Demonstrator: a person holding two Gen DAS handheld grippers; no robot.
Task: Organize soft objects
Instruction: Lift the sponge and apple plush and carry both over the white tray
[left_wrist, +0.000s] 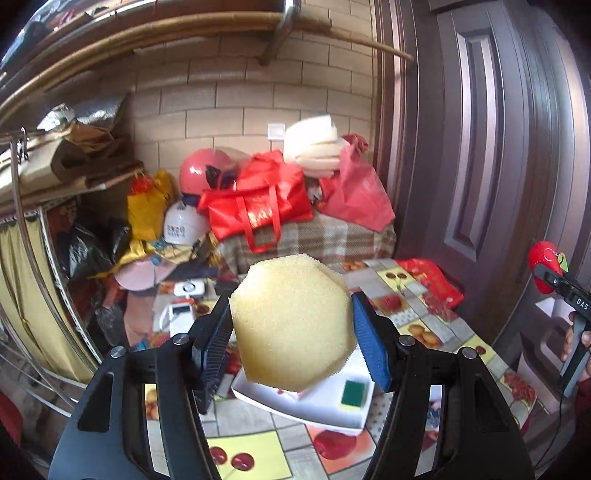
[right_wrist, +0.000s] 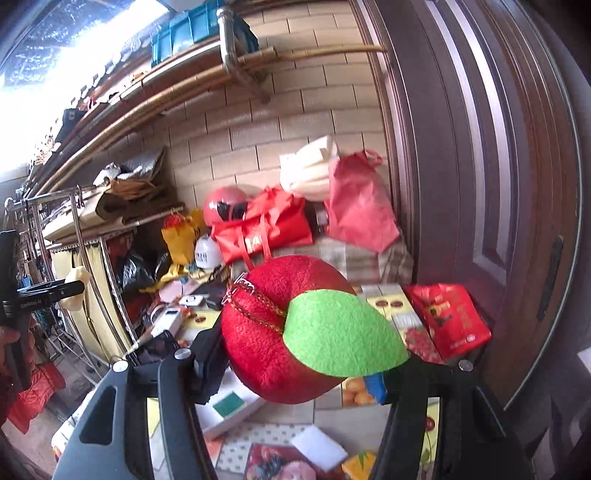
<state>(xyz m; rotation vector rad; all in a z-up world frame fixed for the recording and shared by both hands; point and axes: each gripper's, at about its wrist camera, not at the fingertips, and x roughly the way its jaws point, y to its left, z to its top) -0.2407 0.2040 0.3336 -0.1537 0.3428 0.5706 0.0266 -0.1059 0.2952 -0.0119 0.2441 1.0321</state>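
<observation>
Here, white tray (left_wrist: 258, 397) holds green sponge (left_wrist: 352, 393).

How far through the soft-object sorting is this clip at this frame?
Roughly midway, by the look of it. Done: a green scrub pad already lies in the white tray. In hand: the left gripper holds a yellow sponge above the tray; the right gripper holds a plush apple. Left: placing both, plus a white sponge on the table.

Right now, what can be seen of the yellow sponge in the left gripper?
The yellow sponge is a pale, porous foam block with a faceted, roughly hexagonal outline. The left gripper holds it in the air, jaws pressed on its two sides, above the white tray with its green pad. Nothing else touches it.
</observation>
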